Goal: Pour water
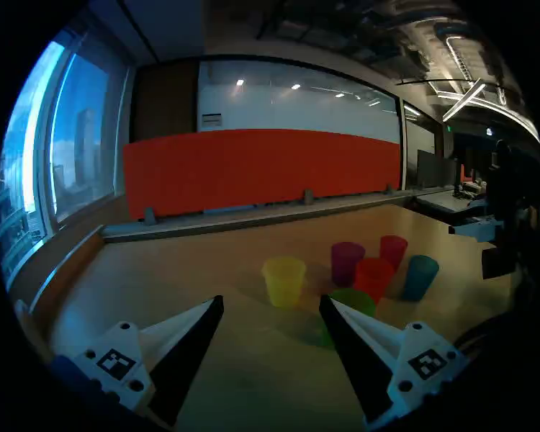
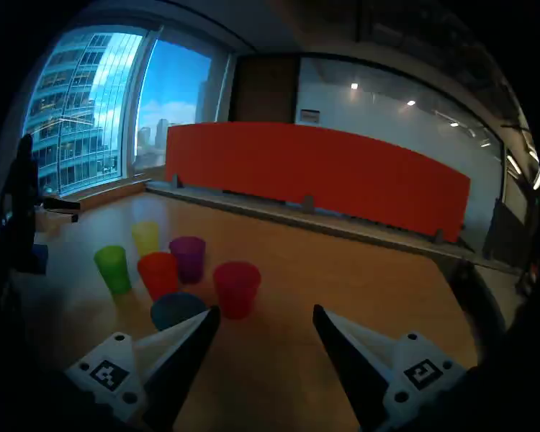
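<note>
- In your left gripper view, a window [image 1: 61, 158] runs down the far left. A red partition [image 1: 263, 169] stands along the far edge of the wooden table [image 1: 198, 266].
- Your left gripper [image 1: 268, 302] hangs over the table, its two fingers spread wide apart with bare tabletop between them.
- The cups stand upright in a cluster just beyond that gap and to its right. The yellow cup [image 1: 284, 281] is leftmost and stands a little apart from the rest.
- Next comes the green cup [image 1: 351, 301], the nearest one, partly hidden behind the tip of the right-hand finger (whether they touch cannot be told).
- Then come the purple cup [image 1: 346, 263], the orange-red cup [image 1: 373, 279] just in front of it, and the crimson cup [image 1: 393, 252] farther back. The teal cup [image 1: 420, 277] is at the right end.
- In your right gripper view the same cluster sits left of centre, in the order green, yellow, orange-red, purple, crimson. The teal one is nearest, partly behind the left-hand finger's tip.
- Your right gripper [image 2: 265, 311] has its fingers parted wide, gripping nothing, over bare wood to the right of the cups.
- Neither view lets you tell whether any cup holds water.
</note>
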A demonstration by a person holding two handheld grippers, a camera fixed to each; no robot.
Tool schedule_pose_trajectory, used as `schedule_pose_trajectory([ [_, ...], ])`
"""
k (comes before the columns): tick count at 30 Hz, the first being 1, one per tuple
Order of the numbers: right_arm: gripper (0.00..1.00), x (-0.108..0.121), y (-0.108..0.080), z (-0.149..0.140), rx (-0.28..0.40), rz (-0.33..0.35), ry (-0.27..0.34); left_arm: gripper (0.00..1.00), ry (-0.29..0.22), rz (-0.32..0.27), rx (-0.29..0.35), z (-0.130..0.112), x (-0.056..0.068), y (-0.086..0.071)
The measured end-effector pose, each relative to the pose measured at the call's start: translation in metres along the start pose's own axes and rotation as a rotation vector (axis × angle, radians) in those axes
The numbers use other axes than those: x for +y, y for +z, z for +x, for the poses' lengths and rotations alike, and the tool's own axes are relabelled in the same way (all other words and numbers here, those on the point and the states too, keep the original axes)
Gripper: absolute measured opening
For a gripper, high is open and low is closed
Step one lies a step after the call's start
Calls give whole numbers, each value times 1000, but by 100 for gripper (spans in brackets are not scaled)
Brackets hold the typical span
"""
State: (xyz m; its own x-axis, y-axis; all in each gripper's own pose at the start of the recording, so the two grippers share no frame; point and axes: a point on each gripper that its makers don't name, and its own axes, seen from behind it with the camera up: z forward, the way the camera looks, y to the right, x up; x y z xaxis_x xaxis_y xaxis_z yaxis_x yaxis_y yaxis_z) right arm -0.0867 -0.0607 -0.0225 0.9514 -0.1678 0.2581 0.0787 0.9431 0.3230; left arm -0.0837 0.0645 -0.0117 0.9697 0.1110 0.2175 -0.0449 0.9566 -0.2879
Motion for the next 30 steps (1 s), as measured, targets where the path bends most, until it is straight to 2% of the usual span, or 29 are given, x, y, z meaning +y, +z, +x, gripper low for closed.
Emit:
schedule_pose_trajectory([
  [8, 100, 12, -1, 15, 89, -90, 29, 99, -21, 65, 61, 12, -9, -3],
  [17, 100, 23, -5, 31, 185, -177, 93, 99, -46, 87, 125, 26, -5, -4],
  [24, 100, 39, -16, 48, 267, -270, 124, 99, -49, 117, 179, 39, -7, -7],
  [30, 100, 46, -23, 57, 312, -320, 145, 99, -63, 140, 234, 54, -10, -10],
])
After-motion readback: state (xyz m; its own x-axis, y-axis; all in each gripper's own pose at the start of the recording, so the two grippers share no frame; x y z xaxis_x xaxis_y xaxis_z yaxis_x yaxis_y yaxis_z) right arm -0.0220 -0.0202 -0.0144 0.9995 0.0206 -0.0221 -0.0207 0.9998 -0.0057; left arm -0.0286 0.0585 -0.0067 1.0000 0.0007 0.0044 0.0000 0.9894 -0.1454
